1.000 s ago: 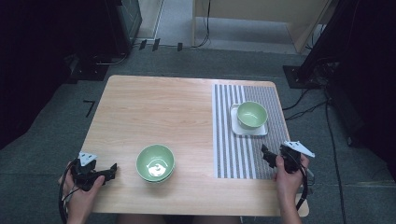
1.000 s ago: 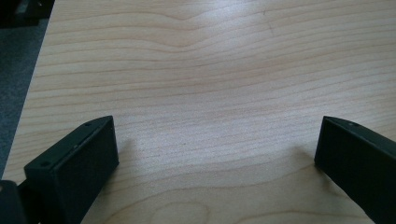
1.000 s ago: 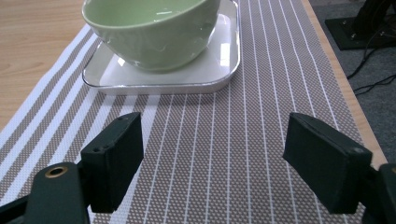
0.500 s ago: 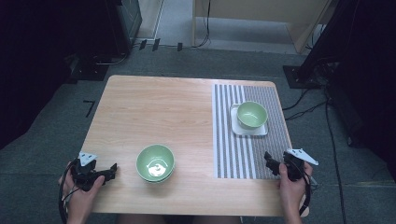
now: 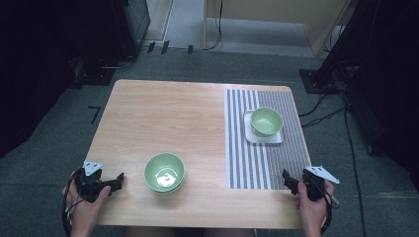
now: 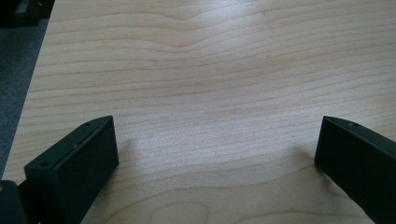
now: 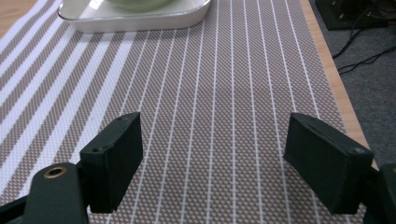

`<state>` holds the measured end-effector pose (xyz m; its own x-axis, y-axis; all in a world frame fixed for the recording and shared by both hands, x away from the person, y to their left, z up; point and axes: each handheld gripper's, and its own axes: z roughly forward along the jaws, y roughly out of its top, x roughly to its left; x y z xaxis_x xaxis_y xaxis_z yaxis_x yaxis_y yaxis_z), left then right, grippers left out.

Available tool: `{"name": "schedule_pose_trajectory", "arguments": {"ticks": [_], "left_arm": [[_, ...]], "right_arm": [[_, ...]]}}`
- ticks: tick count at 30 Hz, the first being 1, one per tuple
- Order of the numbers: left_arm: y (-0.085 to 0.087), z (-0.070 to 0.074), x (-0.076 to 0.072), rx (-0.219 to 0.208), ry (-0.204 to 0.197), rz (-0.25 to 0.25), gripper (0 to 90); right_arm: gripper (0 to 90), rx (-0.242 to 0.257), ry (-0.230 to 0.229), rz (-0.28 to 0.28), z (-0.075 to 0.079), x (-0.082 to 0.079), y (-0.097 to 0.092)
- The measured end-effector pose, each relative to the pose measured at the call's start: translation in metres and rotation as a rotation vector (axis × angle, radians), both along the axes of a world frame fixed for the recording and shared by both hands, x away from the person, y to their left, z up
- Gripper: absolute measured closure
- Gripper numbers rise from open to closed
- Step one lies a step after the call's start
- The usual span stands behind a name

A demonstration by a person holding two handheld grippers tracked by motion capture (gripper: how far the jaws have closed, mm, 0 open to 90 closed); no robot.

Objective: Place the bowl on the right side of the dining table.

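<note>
Near the striped placemat [image 5: 264, 143], right gripper [image 5: 292, 180] has drawn back to its front edge, jaws spread and empty, like left gripper [image 5: 116, 181].

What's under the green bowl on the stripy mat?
The far green bowl sits on a small white square tray, and the tray lies on the striped mat. The tray's middle is hidden by the bowl.

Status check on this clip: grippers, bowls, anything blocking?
Left gripper open, empty, over bare wood. Right gripper open, empty, over striped placemat. One green bowl near front edge, another on white tray. Nothing blocking.
</note>
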<state>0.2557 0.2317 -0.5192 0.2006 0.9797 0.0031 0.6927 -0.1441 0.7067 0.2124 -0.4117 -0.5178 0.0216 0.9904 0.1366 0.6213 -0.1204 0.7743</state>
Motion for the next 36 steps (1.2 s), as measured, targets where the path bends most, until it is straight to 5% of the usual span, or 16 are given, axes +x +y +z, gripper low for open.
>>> {"name": "schedule_pose_trajectory", "arguments": {"ticks": [23,36], "left_arm": [[0.000,0.000,0.000,0.000,0.000,0.000,0.0],[0.000,0.000,0.000,-0.001,-0.001,0.000,0.0]], "right_arm": [[17.6,-0.113,0.064,0.000,-0.007,-0.021,-0.004],[17.1,-0.110,0.068,-0.008,-0.007,-0.024,-0.004]]}}
